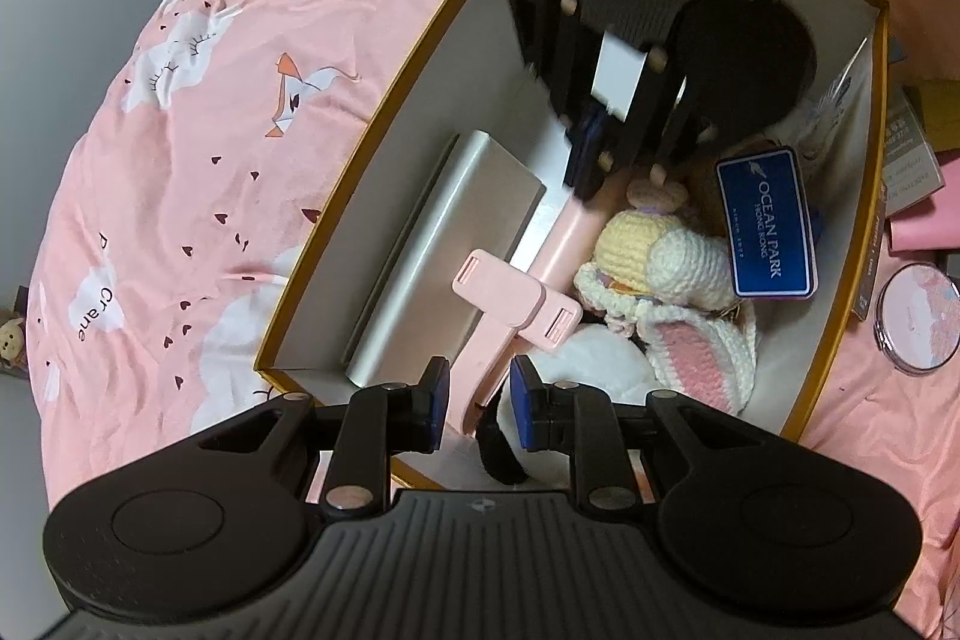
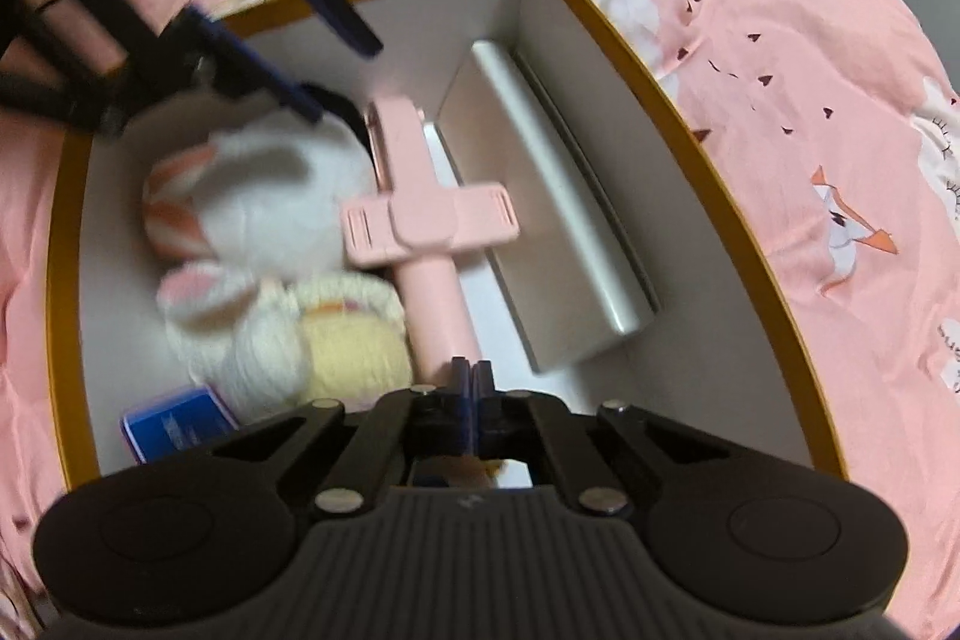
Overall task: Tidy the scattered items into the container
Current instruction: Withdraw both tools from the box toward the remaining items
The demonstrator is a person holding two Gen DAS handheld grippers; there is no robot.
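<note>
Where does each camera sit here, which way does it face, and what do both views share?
Left wrist: on the left tongs, facing steeply down into the box; the right tongs reach in opposite.
Right wrist: on the shut right tongs, facing down from the opposite end; the left tongs show top left.
Shared: pink selfie stick, silver slab, crochet toy, blue tag.

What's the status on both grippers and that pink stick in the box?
Right gripper shut, empty. Left gripper straddling pink stick inside box. Nothing blocking.
</note>
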